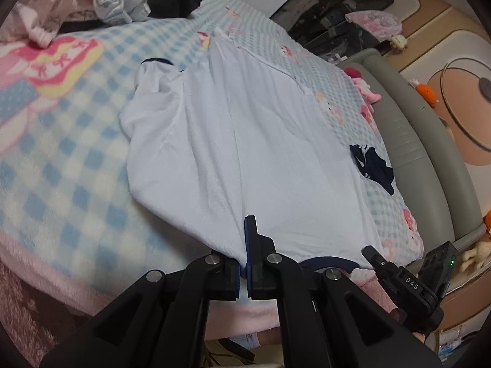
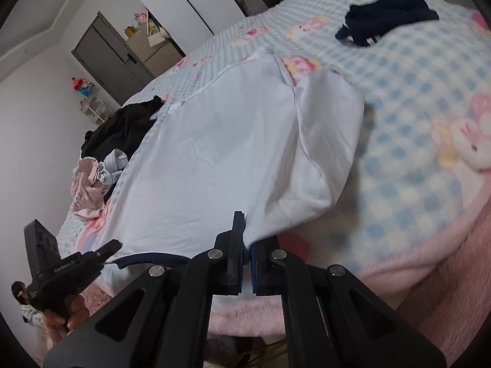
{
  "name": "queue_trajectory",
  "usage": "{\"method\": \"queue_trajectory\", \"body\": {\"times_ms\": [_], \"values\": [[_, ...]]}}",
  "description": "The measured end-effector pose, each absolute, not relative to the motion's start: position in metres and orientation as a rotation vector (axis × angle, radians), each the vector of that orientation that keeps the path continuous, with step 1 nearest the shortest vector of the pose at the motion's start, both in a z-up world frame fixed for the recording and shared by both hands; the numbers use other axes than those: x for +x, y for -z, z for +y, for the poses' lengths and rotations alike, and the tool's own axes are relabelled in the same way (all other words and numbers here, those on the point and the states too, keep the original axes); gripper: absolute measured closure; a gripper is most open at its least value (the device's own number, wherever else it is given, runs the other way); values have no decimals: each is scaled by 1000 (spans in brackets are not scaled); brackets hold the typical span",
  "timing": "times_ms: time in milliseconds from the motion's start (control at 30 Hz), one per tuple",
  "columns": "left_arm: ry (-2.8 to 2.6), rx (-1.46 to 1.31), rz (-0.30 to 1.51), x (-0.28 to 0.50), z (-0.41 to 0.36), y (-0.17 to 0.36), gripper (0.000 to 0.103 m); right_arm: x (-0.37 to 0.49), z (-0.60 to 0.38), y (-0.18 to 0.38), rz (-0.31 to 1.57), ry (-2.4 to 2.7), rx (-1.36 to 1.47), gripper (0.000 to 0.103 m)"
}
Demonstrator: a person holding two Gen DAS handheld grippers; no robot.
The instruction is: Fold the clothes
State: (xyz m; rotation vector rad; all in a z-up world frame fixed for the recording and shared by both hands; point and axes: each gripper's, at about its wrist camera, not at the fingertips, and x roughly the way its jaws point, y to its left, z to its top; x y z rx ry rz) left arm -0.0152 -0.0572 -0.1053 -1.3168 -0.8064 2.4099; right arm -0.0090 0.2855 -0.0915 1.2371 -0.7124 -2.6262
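A white shirt (image 1: 245, 141) with navy trim is spread on the checked blanket (image 1: 61, 159), its near edge raised. That edge is pinched by the closed left gripper (image 1: 245, 245) and closed right gripper (image 2: 247, 245). Clear blanket is seen beside the shirt; a clothes pile (image 1: 92, 3) is well apart.

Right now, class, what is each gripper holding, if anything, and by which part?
Both hold the white shirt at its near, navy-trimmed end: the left gripper pinches one side of that edge, the right gripper the other.
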Motion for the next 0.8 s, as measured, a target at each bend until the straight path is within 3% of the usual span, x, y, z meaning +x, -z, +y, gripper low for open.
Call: {"method": "queue_trajectory", "body": {"times_ms": [133, 233, 367, 433, 567, 633, 800], "values": [[-2369, -1410, -794, -20, -57, 122, 99, -7, 278, 97, -583, 2675, 1273, 100], [-2327, -1597, -774, -24, -58, 144, 97, -17, 271, 122, -503, 2663, 1465, 98], [-2331, -1595, -738, -8, -62, 127, 85, -7, 276, 116, -504, 2682, 1504, 92], [-2367, -1544, -702, -1, -62, 112, 84, 1, 278, 107, -488, 2727, 1480, 86], [-2404, -1386, -534, -8, -41, 81, 84, 16, 282, 79, -436, 2868, 1333, 85], [-2394, -1327, -431, -23, -19, 71, 84, 11, 280, 66, -398, 2898, 1249, 80], [-2340, -1346, -250, -67, 49, 85, 84, -46, 268, 60, -300, 2789, 1244, 79]]}}
